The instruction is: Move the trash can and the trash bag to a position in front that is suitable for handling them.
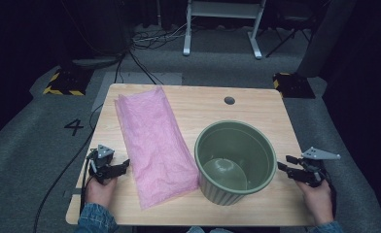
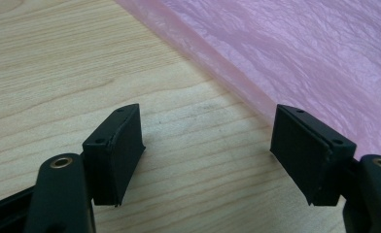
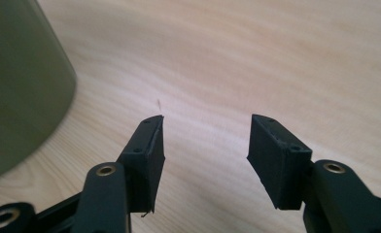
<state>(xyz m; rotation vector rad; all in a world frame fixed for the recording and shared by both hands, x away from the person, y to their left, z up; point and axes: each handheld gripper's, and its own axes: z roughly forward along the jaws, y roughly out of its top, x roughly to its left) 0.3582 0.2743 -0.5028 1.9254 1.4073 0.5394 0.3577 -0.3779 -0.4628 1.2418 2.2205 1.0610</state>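
Bag (image 1: 154, 145) left of bucket (image 1: 234, 160) (touching), on table (image 1: 256, 104)

A light wooden table (image 1: 256, 104) is carrying a flat pink plastic bag (image 1: 154, 145) on its left half and an upright green ribbed bucket (image 1: 234, 162) just beside it.

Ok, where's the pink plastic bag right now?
In the high view the pink plastic bag lies flat on the table's left half, between the left tool and the green bucket.

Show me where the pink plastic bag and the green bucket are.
pink plastic bag (image 1: 154, 145): high view, middle of the flat sheet.
green bucket (image 1: 226, 191): high view, front of its ribbed outer wall.
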